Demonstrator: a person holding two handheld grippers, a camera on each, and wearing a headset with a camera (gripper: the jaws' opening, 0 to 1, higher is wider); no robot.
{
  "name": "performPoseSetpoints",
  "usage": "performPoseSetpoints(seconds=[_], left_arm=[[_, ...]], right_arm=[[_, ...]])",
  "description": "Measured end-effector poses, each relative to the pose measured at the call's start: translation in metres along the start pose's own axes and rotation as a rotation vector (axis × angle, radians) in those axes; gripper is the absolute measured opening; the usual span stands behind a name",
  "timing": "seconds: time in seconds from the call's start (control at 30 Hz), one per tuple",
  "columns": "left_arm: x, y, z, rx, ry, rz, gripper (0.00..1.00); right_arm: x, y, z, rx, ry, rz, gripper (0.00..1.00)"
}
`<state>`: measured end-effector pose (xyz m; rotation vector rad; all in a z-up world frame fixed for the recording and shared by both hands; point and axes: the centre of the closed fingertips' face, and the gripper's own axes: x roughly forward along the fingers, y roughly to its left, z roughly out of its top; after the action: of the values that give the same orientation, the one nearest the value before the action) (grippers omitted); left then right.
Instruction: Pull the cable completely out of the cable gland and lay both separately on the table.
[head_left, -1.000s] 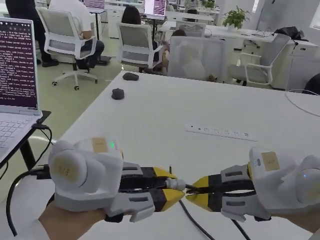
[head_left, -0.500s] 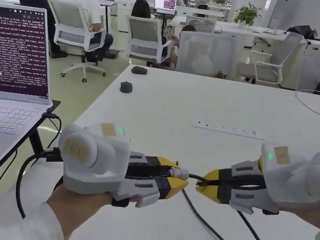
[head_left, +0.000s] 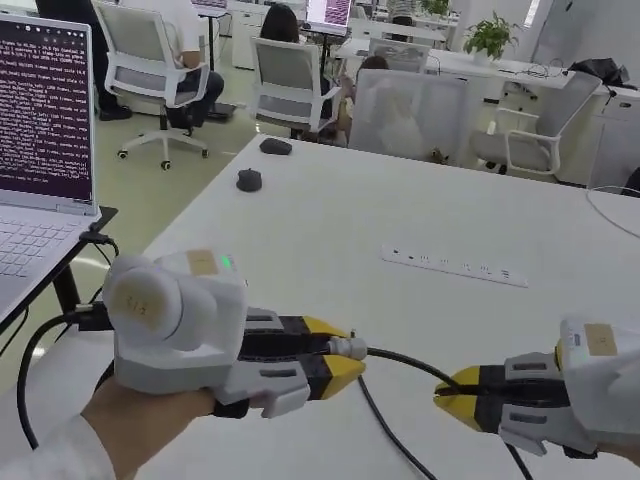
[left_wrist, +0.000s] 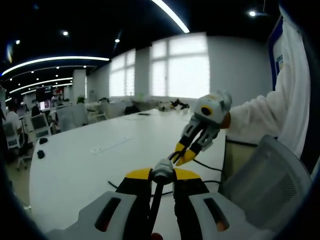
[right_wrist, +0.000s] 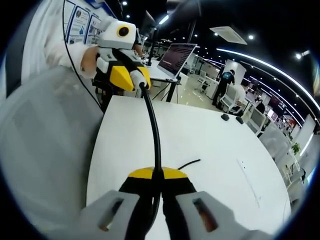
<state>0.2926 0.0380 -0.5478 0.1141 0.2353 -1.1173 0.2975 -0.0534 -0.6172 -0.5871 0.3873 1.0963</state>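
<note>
My left gripper is shut on a small grey cable gland above the near part of the white table. A black cable runs out of the gland to my right gripper, which is shut on it a hand's width to the right. More cable hangs down below the gland toward the table edge. In the left gripper view the gland sits between the yellow tips, and the right gripper is beyond it. In the right gripper view the cable stretches from my jaws up to the left gripper.
A white power strip lies mid-table. Two dark mice rest near the far left edge. An open laptop stands on the left. Office chairs and seated people are beyond the table.
My right gripper has moved right, away from the left one, and a longer stretch of cable now spans between the gland and its jaws. The left gripper has stayed about where it was.
</note>
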Motion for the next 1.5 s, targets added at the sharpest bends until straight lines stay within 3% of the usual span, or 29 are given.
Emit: performPoseSetpoints(seconds=[0.17,0.47,0.63,0.8,0.9,1.0,1.07,1.33,1.4,1.5], left_arm=[[0.002,-0.004,-0.001,0.012,0.009,-0.011,0.16],[0.001,-0.004,0.001,0.003,-0.002,-0.018,0.16],[0.001,-0.004,0.000,-0.005,0.003,-0.018,0.16],[0.005,-0.011,-0.004,0.011,0.022,-0.038,0.16],[0.005,-0.012,-0.003,0.020,0.022,-0.044,0.16],[0.005,-0.013,-0.004,0.021,0.026,-0.048,0.16],[0.005,-0.013,-0.005,0.022,0.027,-0.046,0.16],[0.006,-0.013,-0.006,0.020,0.033,-0.046,0.16],[0.004,-0.009,-0.005,0.013,0.032,-0.033,0.16],[0.001,-0.003,-0.003,-0.015,0.015,-0.016,0.16]], right_arm=[[-0.001,0.000,-0.010,0.019,0.021,-0.008,0.03],[0.004,0.006,-0.009,0.017,0.051,0.022,0.06],[0.004,0.007,0.015,0.034,-0.015,0.027,0.19],[0.012,0.024,0.053,-0.028,-0.093,0.091,0.25],[0.020,0.032,0.065,-0.044,-0.113,0.116,0.24],[0.033,0.032,0.059,-0.128,-0.053,0.098,0.14],[0.038,0.035,0.056,-0.113,-0.049,0.107,0.07],[0.033,0.027,0.056,-0.078,-0.072,0.078,0.03],[0.033,0.022,0.048,-0.089,-0.041,0.057,0.03],[0.029,0.018,0.044,-0.057,-0.046,0.043,0.03]])
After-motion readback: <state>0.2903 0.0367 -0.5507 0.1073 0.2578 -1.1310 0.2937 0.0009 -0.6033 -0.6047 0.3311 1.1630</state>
